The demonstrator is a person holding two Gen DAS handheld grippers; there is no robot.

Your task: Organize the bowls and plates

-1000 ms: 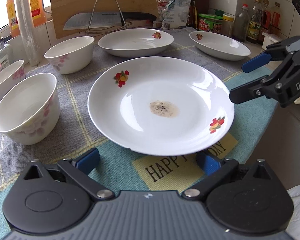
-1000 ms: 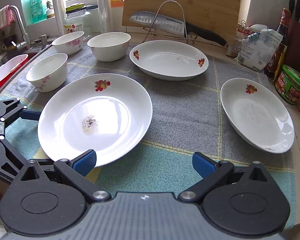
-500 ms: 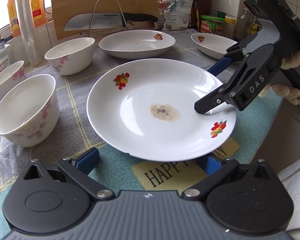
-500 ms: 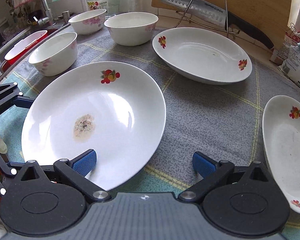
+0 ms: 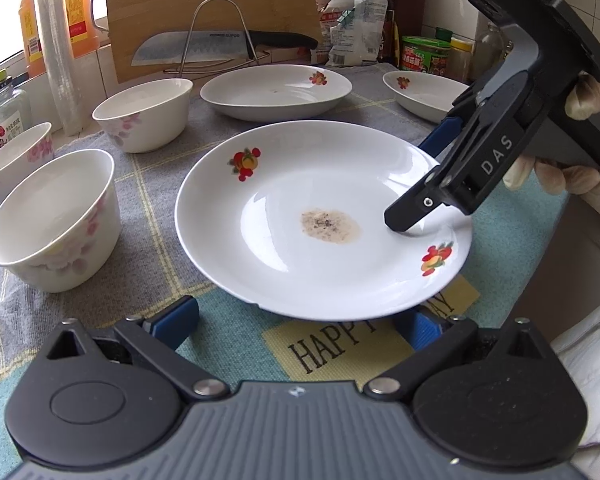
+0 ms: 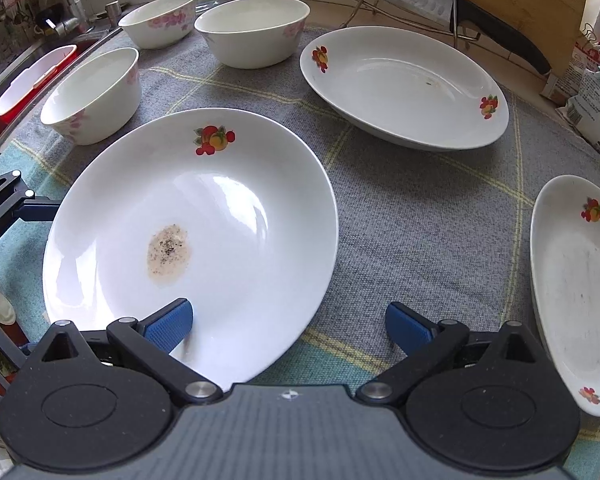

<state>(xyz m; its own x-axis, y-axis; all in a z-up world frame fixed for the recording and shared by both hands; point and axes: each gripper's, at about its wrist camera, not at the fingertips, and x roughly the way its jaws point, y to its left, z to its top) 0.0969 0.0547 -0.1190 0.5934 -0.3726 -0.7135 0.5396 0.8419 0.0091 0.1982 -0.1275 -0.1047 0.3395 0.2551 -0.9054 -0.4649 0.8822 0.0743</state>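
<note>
Left wrist view puts the near bowl (image 5: 52, 220) at the left, two more bowls (image 5: 144, 114) behind it, and the soiled plate (image 5: 320, 216) in the middle of the cloth-covered tabletop (image 5: 148, 240), just beyond the left gripper (image 5: 300, 320). Its fingers stand wide apart and hold nothing; the plate's near rim lies between them, and the right pad is partly hidden under that rim. At the right, the right gripper (image 5: 416, 184) comes in over the plate's right rim — one finger (image 5: 404, 216) hangs above the inner slope, close to or touching it, while the other reaches behind the far rim.

Right wrist view agrees: the left blue pad (image 6: 168, 322) sits over the plate's (image 6: 188, 240) near inner surface, the right pad (image 6: 406, 328) over bare cloth, well apart from each other, so these fingers are spread and grip nothing yet.

The step in hand looks like taking this plate by its rim to stack it with the other plates (image 6: 404, 88). To do it well, one pad should slide under the rim and one stay on top before closing — glazed china is slick, so a deep, square bite matters. Lifting level would keep the crumb patch (image 6: 168, 254) from sliding.
</note>
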